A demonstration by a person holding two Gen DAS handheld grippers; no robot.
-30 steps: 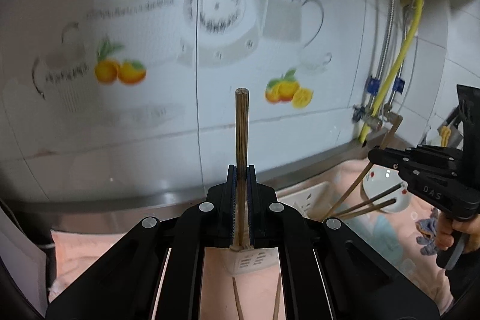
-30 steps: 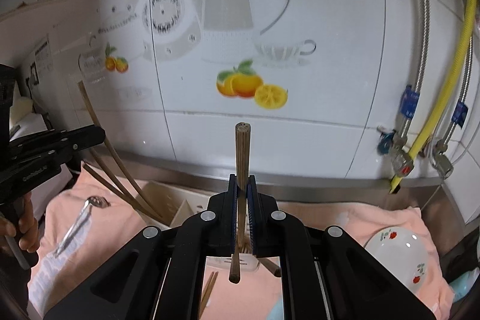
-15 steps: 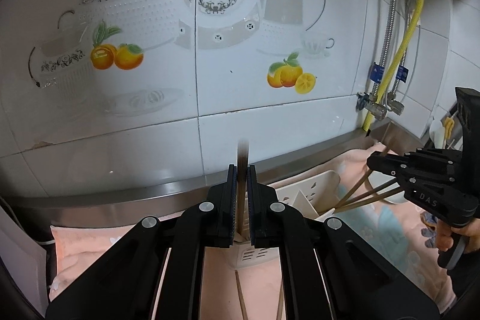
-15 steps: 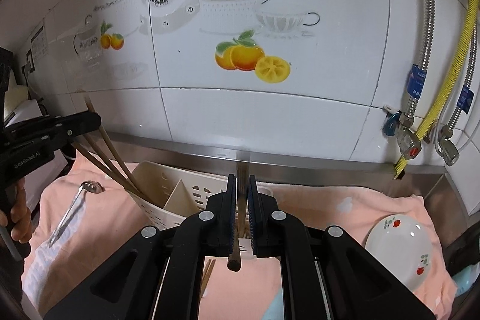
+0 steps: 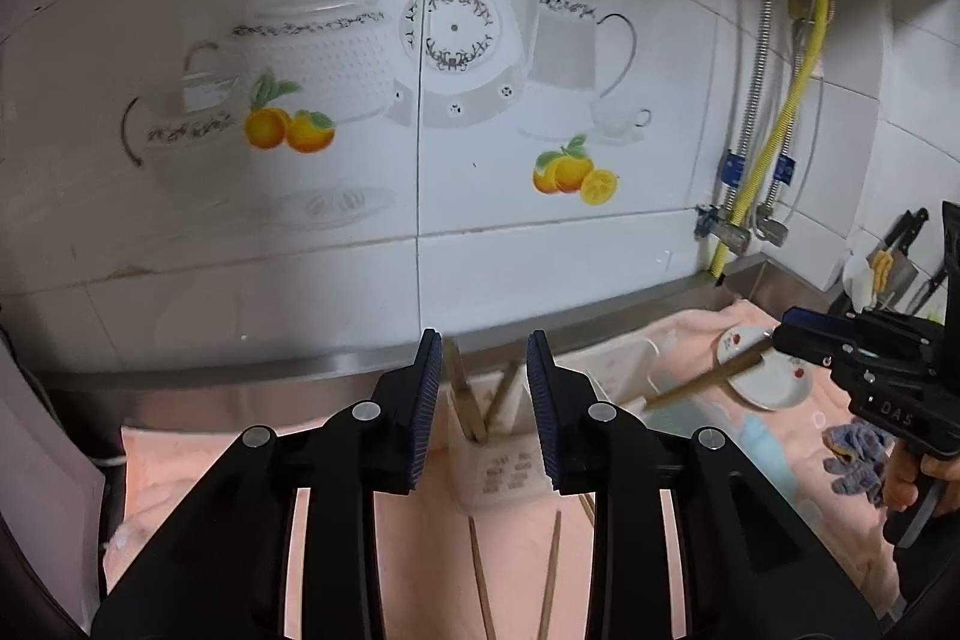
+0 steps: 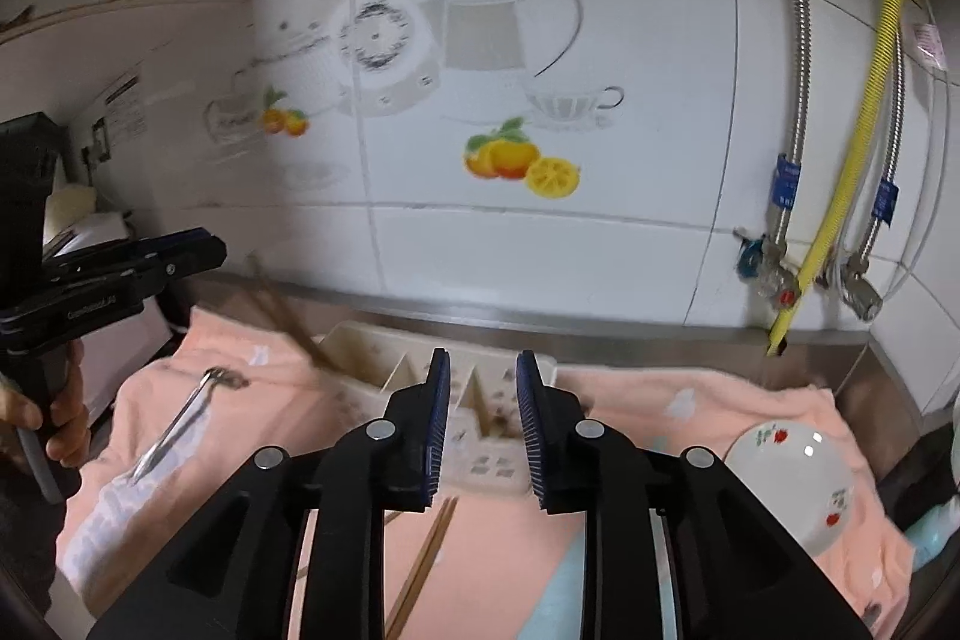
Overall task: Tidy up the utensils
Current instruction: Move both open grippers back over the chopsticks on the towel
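**Both claws agape over caddy, chopsticks inside**

Near: L gripper (image 5: 483, 400) jaws spread wide, nothing betw pads. R gripper (image 6: 480, 418) same, jaws apart, gap bare. Each framed directly over the white caddy (image 6: 480, 454), which sits on the pink towel (image 6: 660, 400).

Loose on towel, near edge: two chopsticks (image 5: 480, 580) lying in front of caddy in L view, splayed slightly; in R view a pair (image 6: 429, 550) lies close together, angled, below the jaws. Metal utensil (image 6: 180, 418) flat on towel at left, well apart from caddy; type not resolvable.

Caddy: white plastic, perforated front, divided into compartments. L view shows two sticks (image 5: 465, 394) standing tilted in the compartment betw the jaws, tops leaning apart. R view: more sticks (image 6: 288, 316) lean out of caddy's left end, blurred. R-view compartment betw jaws has smth brown low inside, too blurred to call.

Right of caddy: small bowl w/ red print (image 6: 792, 472) on towel, near towel's right margin. Grey-blue rag (image 5: 852, 454) beyond it in L view.

Far: steel ledge (image 6: 600, 322) runs behind towel, then tiled wall (image 6: 540, 40) w/ teapot/orange decals. Pipes and yellow hose (image 6: 852, 130) at right corner close off that side. Open room mostly above caddy and to towel's front.
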